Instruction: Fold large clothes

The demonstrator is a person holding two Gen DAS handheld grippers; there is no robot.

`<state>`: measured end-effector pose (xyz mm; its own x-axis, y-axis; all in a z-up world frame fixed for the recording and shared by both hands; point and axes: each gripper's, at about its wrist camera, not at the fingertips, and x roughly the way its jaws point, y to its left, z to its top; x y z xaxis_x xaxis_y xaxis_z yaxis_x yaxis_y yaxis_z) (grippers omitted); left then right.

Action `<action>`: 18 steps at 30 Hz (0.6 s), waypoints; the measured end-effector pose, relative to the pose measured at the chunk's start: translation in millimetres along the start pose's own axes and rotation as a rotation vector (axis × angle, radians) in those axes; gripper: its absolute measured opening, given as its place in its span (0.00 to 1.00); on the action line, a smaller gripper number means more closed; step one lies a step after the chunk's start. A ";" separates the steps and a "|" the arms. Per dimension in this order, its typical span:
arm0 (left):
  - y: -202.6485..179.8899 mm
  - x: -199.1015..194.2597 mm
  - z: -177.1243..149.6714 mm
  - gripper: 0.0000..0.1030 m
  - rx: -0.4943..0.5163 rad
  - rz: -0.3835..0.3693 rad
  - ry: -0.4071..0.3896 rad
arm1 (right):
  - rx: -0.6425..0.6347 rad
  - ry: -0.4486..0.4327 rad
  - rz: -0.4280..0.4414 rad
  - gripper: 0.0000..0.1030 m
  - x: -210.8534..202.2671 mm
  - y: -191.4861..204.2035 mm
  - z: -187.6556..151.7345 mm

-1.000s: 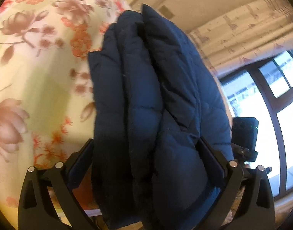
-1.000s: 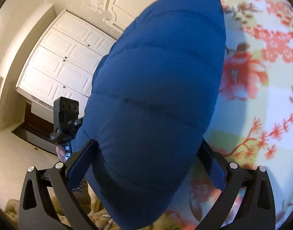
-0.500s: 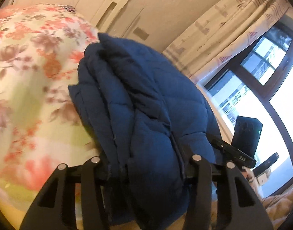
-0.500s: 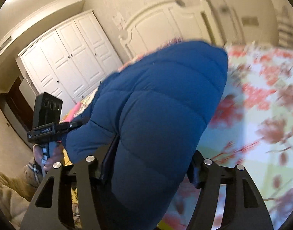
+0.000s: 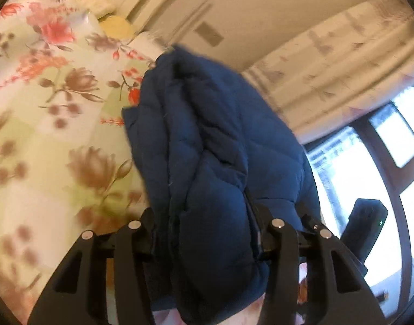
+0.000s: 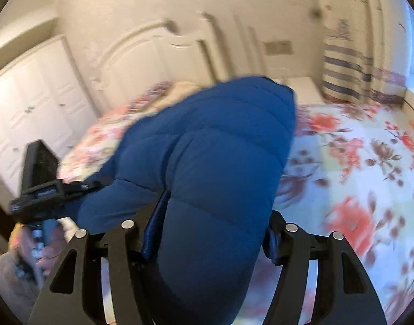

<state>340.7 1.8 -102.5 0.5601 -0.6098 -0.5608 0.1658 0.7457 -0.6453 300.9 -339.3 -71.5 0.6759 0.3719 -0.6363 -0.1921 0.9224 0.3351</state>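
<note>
The left gripper (image 5: 207, 241) is closed around a thick bundle of the blue padded jacket (image 5: 220, 162), and the right gripper (image 6: 215, 241) pinches another part of the same jacket (image 6: 207, 162); each pair of fingers is kept apart only by the bulk of the cloth between them. The jacket is folded into several layers and is held up over the bed cover (image 5: 44, 135), probably so that both ends stay level and the fold does not open while it is carried; whether its far end touches the bed cannot be told. The material is quilted in soft, puffy bands with stitched seams, smooth and a little shiny; it will likely spring back when it is released. The bed cover is thin printed cloth with red and brown flowers; a white carved headboard (image 6: 152, 54) and striped curtains (image 6: 350, 65) stand behind.
</note>
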 end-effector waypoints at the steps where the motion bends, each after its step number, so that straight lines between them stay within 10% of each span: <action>1: -4.5 3.0 -0.5 0.55 0.015 0.024 -0.015 | 0.041 -0.002 0.011 0.60 4.9 -7.8 -1.1; 7: 8.8 3.3 -6.7 0.72 0.060 0.018 -0.015 | 0.085 -0.022 -0.057 0.86 -14.1 -4.9 -18.7; 11: 18.6 -1.3 -10.3 0.82 -0.002 0.015 -0.023 | -0.012 -0.101 -0.126 0.86 -35.6 27.4 -19.9; 18: -35.0 -50.0 -30.7 0.90 0.205 0.327 -0.193 | -0.272 0.025 -0.307 0.93 -37.1 74.2 -56.4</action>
<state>282.0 -2.1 -67.8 0.7482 -0.2854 -0.5989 0.1013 0.9413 -0.3220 221.5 -278.8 -62.2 0.7141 0.0745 -0.6961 -0.1677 0.9836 -0.0668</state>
